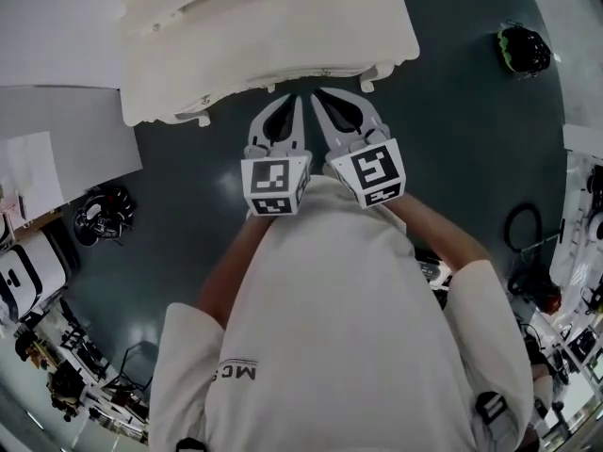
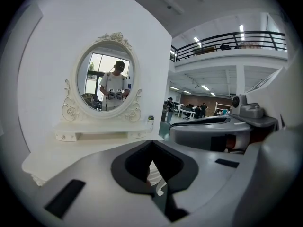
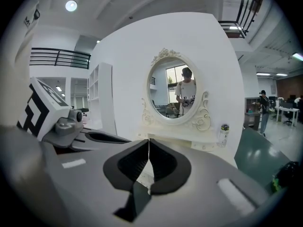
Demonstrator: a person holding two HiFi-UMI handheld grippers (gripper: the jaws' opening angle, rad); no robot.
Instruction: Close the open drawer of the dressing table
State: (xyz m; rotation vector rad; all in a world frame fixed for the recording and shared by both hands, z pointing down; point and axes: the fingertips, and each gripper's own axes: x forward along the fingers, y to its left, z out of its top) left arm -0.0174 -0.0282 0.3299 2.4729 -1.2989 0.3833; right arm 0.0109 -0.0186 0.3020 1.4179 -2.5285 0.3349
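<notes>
The white dressing table (image 1: 283,36) fills the top of the head view, and its front panel with small knobs (image 1: 325,72) faces me. Whether a drawer stands out from it I cannot tell. My left gripper (image 1: 299,99) and right gripper (image 1: 317,93) point side by side at the front edge, tips just short of it, both shut on nothing. In the left gripper view the closed jaws (image 2: 151,142) aim over the table top (image 2: 71,157) toward the oval mirror (image 2: 108,74). The right gripper (image 3: 148,140) faces the same mirror (image 3: 176,91).
A small bottle (image 2: 150,120) stands on the table's right end, also seen in the right gripper view (image 3: 224,129). On the dark floor lie a black-green helmet (image 1: 524,48), a black helmet (image 1: 102,215) and cables (image 1: 528,224). A white wall panel (image 1: 57,111) is on the left.
</notes>
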